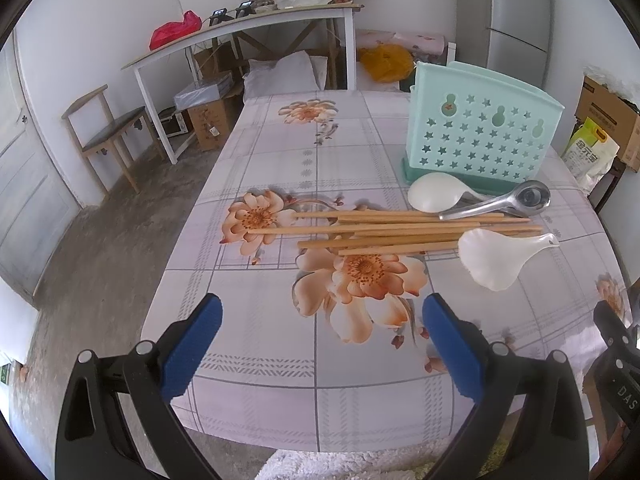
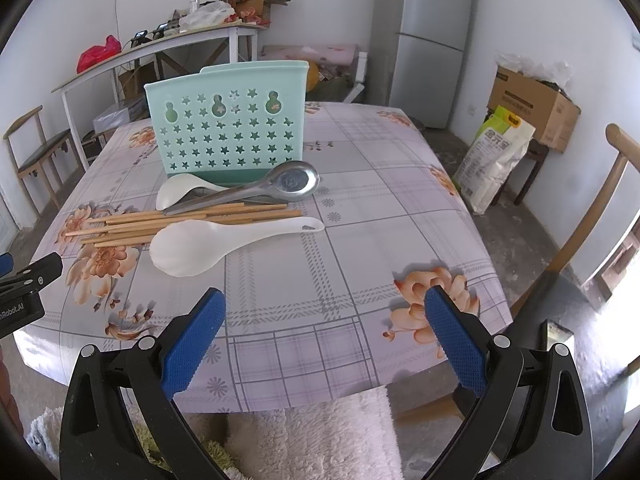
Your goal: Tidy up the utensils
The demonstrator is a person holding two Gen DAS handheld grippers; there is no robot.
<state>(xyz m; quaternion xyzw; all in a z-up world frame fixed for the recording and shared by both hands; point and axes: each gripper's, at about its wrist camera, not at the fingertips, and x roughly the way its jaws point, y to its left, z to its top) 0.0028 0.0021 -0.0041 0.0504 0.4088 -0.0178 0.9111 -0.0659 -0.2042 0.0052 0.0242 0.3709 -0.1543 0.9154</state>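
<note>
A mint-green utensil holder [image 1: 482, 130] [image 2: 230, 128] with star cut-outs stands upright on the floral tablecloth. In front of it lie a metal ladle [image 1: 504, 202] [image 2: 256, 190], a white spoon [image 1: 430, 192] [image 2: 178, 192], several wooden chopsticks [image 1: 384, 230] [image 2: 168, 222] and a larger white rice spoon [image 1: 496, 258] [image 2: 208, 244]. My left gripper [image 1: 322, 312] hovers open over the near table edge, short of the chopsticks. My right gripper [image 2: 326, 308] is open too, nearer than the rice spoon. Neither holds anything.
The table [image 1: 280, 360] [image 2: 360, 208] is covered in a flowered cloth. A white desk [image 1: 240, 32] with clutter, a wooden chair [image 1: 106, 120], cardboard boxes [image 2: 532, 104], a rice sack [image 2: 496, 160] and a fridge [image 2: 432, 40] stand around. A fluffy white cloth [image 2: 312, 436] lies below the near edge.
</note>
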